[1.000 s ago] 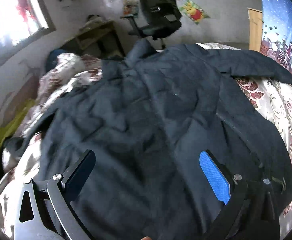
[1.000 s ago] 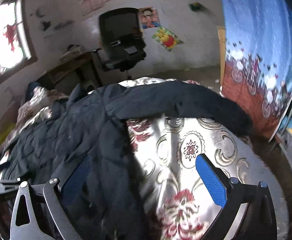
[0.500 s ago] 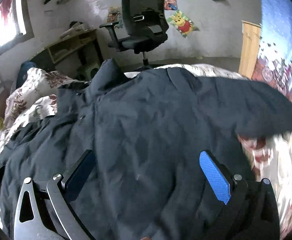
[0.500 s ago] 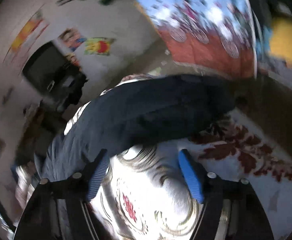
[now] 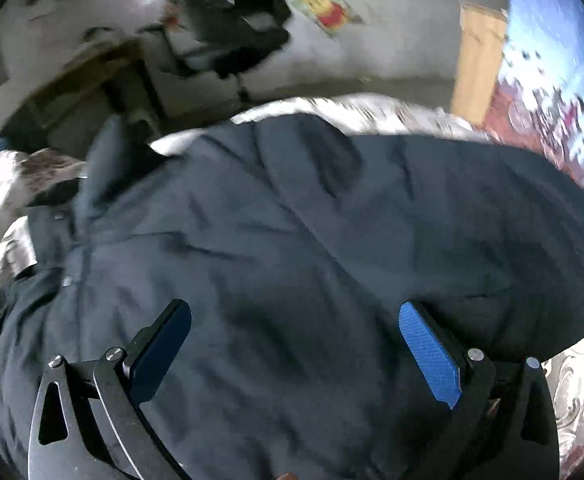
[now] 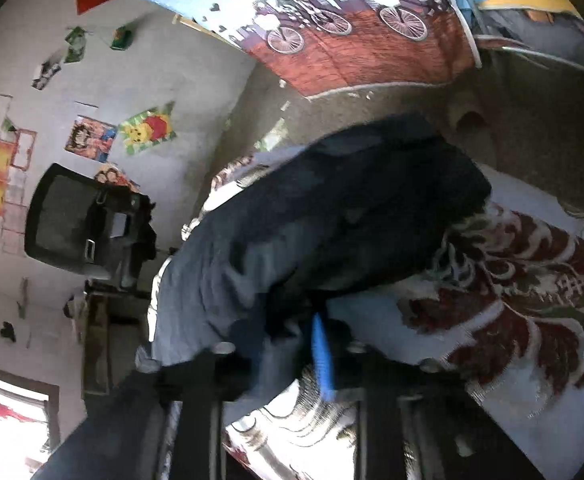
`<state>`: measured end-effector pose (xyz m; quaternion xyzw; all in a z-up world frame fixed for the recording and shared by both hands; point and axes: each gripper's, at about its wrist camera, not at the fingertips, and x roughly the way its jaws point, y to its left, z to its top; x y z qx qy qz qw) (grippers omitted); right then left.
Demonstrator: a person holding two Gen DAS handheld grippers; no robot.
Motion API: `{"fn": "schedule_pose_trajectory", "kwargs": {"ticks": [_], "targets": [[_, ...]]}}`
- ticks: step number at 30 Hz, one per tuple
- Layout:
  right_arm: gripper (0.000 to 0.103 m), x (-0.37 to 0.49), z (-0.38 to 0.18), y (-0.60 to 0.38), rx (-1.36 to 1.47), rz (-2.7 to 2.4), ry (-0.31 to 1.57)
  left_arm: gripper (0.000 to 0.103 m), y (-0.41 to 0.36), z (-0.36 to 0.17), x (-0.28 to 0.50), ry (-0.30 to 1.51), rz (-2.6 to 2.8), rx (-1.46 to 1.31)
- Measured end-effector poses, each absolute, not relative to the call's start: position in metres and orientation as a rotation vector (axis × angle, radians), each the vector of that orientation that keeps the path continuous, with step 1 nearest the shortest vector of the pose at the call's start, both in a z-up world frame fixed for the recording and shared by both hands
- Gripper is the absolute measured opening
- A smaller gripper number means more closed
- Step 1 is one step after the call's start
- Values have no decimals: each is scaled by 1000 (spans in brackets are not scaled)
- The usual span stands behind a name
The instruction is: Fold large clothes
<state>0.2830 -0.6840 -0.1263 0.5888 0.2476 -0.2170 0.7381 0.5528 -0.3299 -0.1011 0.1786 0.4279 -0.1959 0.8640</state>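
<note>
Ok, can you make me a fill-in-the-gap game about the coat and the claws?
1. The left claw hangs over the dark coat with its jaws ____.
2. The right claw, whose jaws have just been closing, is shut on the coat's ____.
3. The coat lies on a ____ bedspread.
4. By the far wall stands a black office ____.

Missing words: open; sleeve; flowery; chair

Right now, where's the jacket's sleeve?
In the right wrist view the dark sleeve lies across the floral bedspread, running up-right from the right gripper, whose jaws have just closed on its fabric.
</note>
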Motion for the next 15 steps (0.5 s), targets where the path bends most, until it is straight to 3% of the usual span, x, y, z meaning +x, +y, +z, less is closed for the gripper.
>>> {"fn": "schedule_pose_trajectory", "kwargs": {"ticks": [8,15], "targets": [[7,301,-31,-654,825,-448,503,102,-330,-103,561,970,-410,383],[7,344,77,-551,340,-385,377,102,-248,5,546,801,-448,252]]}}
